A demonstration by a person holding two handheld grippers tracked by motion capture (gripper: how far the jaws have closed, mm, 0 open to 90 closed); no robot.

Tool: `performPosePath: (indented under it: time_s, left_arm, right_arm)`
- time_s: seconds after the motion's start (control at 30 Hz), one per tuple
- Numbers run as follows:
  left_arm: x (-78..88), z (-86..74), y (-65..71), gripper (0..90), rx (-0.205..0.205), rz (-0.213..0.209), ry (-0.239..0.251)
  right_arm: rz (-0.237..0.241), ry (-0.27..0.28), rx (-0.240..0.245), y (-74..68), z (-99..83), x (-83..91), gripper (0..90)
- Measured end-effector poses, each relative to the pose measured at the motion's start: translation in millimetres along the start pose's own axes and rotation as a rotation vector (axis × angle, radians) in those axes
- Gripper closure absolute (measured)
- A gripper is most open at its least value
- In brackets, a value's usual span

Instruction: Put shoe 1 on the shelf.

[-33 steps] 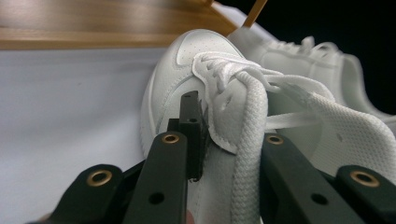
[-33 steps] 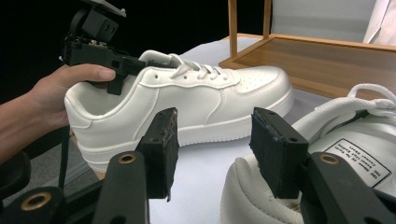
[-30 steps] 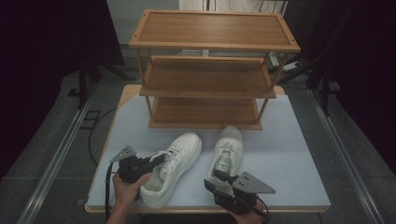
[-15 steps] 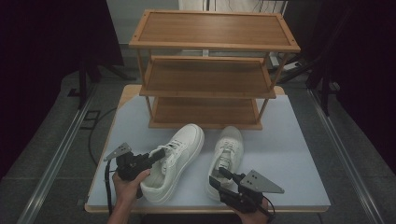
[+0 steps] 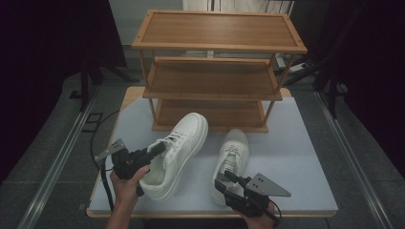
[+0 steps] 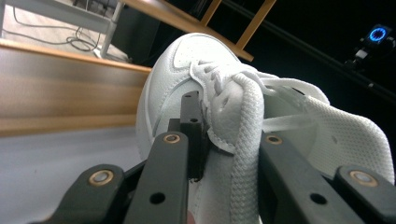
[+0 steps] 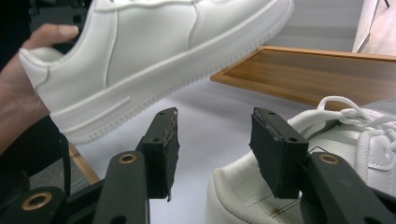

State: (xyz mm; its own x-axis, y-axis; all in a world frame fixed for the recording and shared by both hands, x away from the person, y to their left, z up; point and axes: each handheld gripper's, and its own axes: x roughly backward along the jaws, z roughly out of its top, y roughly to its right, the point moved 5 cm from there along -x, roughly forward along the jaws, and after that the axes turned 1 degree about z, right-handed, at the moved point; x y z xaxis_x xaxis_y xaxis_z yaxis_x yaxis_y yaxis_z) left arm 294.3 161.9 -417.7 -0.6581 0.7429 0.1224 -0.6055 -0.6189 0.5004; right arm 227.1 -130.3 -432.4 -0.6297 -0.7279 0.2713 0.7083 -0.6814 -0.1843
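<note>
Black left gripper [image 6: 223, 140] clamped on white sneaker [image 6: 196, 79] — tongue pinched; wooden shelf [image 6: 56, 88] behind

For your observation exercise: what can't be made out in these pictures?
- High view: the right gripper hides the right shoe's heel.
- Left gripper view: the left shoe's heel is cut off at the bottom edge.
- Right gripper view: the shelf is mostly outside the frame.

Rack [image 5: 217, 90]: standing at table [image 5: 305, 143] back edge.
Left shoe [image 5: 179, 150]: lying before rack, front-left.
Right shoe [image 5: 231, 160]: lying beside it, front-right.
</note>
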Motion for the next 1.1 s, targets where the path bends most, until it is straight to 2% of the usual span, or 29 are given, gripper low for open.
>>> performPosePath:
  time_s: [0.13,0.43,0.7,0.87,1.1]
  left_arm:
    - [-0.9,11.1,3.9,79.9,-0.003,-0.007,0.027]
    - [-5.6,25.3,7.4,80.2,0.006,-0.018,0.062]
    - [-14.3,36.6,8.8,80.2,0.005,-0.018,0.067]
    - [-20.4,44.9,7.9,80.3,0.001,-0.003,0.073]
    - [-25.2,52.2,7.5,80.4,0.011,-0.008,0.086]
  right_arm:
    - [0.0,-0.002,-0.001,1.3,0.0,0.8,50.9]
    - [-0.004,-0.006,-0.006,2.4,-1.0,0.1,50.5]
    - [-0.006,-0.008,-0.014,3.8,-1.6,0.0,50.6]
    - [-0.012,-0.002,-0.016,4.6,-1.3,0.4,50.8]
    - [-0.014,-0.002,-0.017,5.5,-1.4,0.7,50.6]
